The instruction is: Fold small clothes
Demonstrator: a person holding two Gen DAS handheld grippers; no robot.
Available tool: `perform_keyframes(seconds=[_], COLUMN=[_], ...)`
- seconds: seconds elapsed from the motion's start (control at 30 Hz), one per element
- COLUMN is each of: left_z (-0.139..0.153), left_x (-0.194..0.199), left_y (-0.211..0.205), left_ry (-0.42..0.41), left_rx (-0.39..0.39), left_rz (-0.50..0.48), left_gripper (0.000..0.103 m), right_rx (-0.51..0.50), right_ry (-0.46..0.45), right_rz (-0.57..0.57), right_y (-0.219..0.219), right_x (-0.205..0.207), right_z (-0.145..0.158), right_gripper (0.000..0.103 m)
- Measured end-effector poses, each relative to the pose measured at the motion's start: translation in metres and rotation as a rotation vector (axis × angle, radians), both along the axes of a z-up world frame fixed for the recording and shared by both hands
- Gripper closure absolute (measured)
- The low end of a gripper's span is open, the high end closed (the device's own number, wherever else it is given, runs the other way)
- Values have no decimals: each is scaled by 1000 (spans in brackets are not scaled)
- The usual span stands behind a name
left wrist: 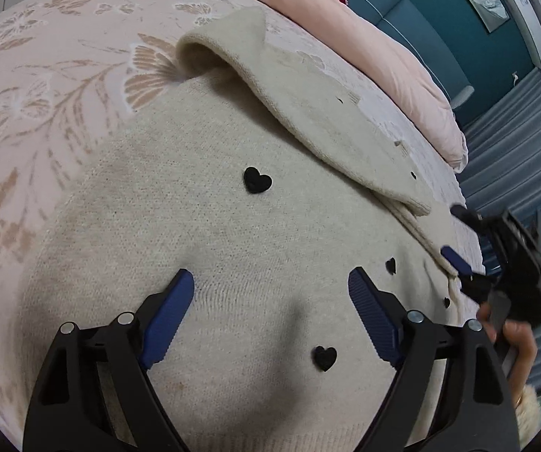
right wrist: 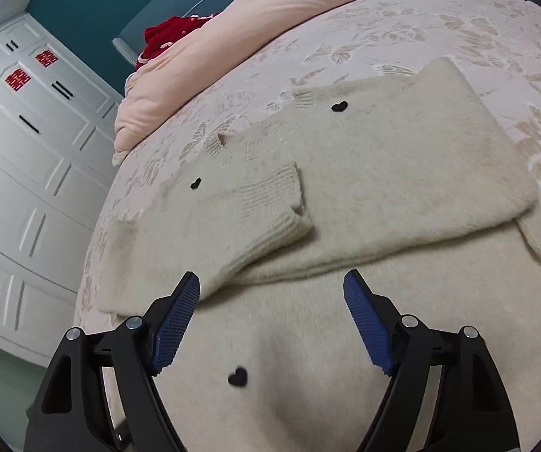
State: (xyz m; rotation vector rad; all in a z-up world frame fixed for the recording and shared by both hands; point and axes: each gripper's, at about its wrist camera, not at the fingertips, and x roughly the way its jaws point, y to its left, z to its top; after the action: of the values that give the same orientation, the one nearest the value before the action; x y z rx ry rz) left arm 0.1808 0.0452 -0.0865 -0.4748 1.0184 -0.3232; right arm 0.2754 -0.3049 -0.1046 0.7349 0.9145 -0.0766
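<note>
Cream knit fills the foreground of both wrist views: a small sweater (left wrist: 232, 233) lies spread on a bed, its fuzzy fabric dotted with little black heart appliqués (left wrist: 257, 180). One sleeve (left wrist: 308, 113) is folded across the body, running from about 11 o'clock down toward 3 o'clock in the left wrist view, with a rounded fold at its upper end that stands slightly off the bedspread. In the right wrist view the sweater (right wrist: 345, 320) shows the same folded part as a broad flap at 1 o'clock, and a ribbed cuff (right wrist: 270, 207) rests on top of the body near the centre.

Left gripper (left wrist: 270, 286) hovers low over the sweater's body with its blue-padded fingers (left wrist: 172, 312) spread wide apart, nothing between them. Right gripper (right wrist: 272, 290) is likewise spread wide over the knit, gripping nothing; in the left wrist view it appears at 3 o'clock (left wrist: 458, 241), by the sweater's edge, with a hand (left wrist: 515, 339) behind it.

Beneath the sweater lies a pink bedspread (left wrist: 44, 94) with a tan floral pattern. A folded peach quilt (right wrist: 214, 37) sits at 11 o'clock in the right wrist view, with a red item (right wrist: 165, 34) just behind it. White wardrobe doors (right wrist: 25, 150) with red emblems stand at 9 o'clock, against a teal wall (right wrist: 82, 3).
</note>
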Motion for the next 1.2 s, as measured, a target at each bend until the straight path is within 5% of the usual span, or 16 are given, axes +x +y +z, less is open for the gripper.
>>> perform_keyframes(seconds=[0.13,0.17,0.2,0.43,0.53,0.63,0.73,0.83,0.97,1.07,1.2], left_z=[-1,-1,0,1,11,27,34,22,2,9,14], left_x=[-6,-6,-5,-1,6,37,88,138,163,154,141], left_y=[-8,-8,-8,-2,13,16,0,-14,-1,15,12], left_ry=[-41,-42,-42,-12,44,59,73,145,246,243,212], left_rx=[30,25,14,-40,-163,-352,-396,-355,-344,-371,-274], left_rz=[-16,-14,-14,-22,66,126,144,185,319,308,275], left_gripper=[18,18,16,13,13,13,13,14,28,26,15], right_rx=[64,59,86,-20,-62,-86,-100,-147,-181,-190,-199], right_ry=[85,80,78,-282,-370,-331,-263,-252,-283,-282,-252], right_rz=[-82,-66,-15,187,185,165,182,211,220,217,242], right_y=[-5,-2,2,27,8,-20,-32,-35,-45,-56,-49], right_x=[28,33,41,52,48,54,63,64,61,66,79], right_z=[-22,-21,-20,120,159,157,144,144,155,156,150], right_gripper=[54,80,96,96,96,95,95,95,95,95,95])
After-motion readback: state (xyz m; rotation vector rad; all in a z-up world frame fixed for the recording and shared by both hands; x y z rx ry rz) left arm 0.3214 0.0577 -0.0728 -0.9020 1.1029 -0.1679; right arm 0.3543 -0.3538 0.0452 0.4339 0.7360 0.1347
